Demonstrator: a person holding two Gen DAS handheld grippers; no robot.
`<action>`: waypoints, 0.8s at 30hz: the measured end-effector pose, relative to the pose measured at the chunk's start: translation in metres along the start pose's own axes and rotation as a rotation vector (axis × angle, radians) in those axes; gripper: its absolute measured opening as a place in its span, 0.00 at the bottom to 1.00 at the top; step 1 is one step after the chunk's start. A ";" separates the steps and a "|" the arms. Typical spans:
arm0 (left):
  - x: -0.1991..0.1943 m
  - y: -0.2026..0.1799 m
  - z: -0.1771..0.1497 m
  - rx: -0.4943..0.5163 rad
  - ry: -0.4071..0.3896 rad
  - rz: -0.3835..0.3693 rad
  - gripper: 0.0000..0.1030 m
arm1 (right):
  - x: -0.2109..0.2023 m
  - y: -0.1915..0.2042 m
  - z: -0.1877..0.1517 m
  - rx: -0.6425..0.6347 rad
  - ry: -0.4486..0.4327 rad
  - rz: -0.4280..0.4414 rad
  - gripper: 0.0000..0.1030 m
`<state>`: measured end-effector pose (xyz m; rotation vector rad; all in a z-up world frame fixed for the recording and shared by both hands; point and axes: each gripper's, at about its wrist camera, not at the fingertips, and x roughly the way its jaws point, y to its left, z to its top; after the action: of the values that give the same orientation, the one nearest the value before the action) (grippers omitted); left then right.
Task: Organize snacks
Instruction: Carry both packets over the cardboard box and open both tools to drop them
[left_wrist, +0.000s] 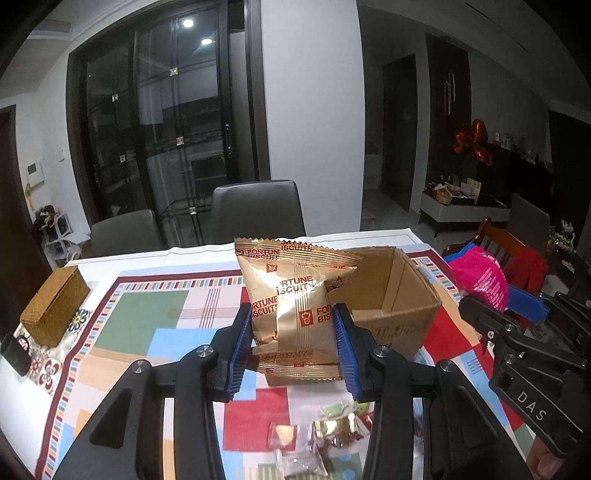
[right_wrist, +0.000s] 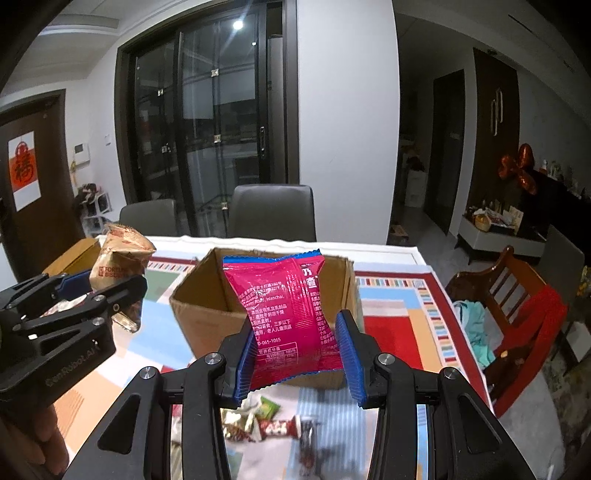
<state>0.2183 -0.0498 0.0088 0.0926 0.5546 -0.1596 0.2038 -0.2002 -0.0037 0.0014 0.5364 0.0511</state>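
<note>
Nearest the cameras, small wrapped sweets in gold, green and red foil (left_wrist: 338, 435) lie loose on the patchwork-coloured tablecloth at the near edge of the surface (left_wrist: 147, 321). Above them the left tool (left_wrist: 295, 332) is clamped on a gold crinkly biscuit packet with red lettering (left_wrist: 295, 295), its blue ribbed pads pressing the packet's two sides so that it stands upright, clear of the cloth. A second gold packet of the same kind (left_wrist: 299, 363) shows just below it; whether it hangs from the first or rests on the cloth I cannot tell. The right tool (right_wrist: 299, 350) pinches a magenta glossy snack bag with white print (right_wrist: 288, 314) the same way, upright between its pads. Just behind both bags an open brown cardboard box (right_wrist: 199, 314) sits near the middle of the surface. Towards the far left corner lies a woven straw-coloured lidded box (left_wrist: 55, 302). Beyond the far edge stand two grey chairs (left_wrist: 258, 210).
</note>
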 end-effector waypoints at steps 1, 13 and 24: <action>0.004 0.000 0.003 -0.001 0.002 -0.005 0.41 | 0.002 -0.001 0.003 -0.001 -0.002 -0.003 0.41; 0.045 0.002 0.027 0.006 0.019 -0.006 0.41 | 0.042 -0.007 0.032 -0.002 -0.007 -0.027 0.41; 0.089 0.005 0.042 0.007 0.071 -0.009 0.41 | 0.086 -0.007 0.048 -0.005 0.027 -0.035 0.41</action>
<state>0.3152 -0.0611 -0.0028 0.1026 0.6252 -0.1672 0.3027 -0.2026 -0.0070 -0.0138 0.5628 0.0184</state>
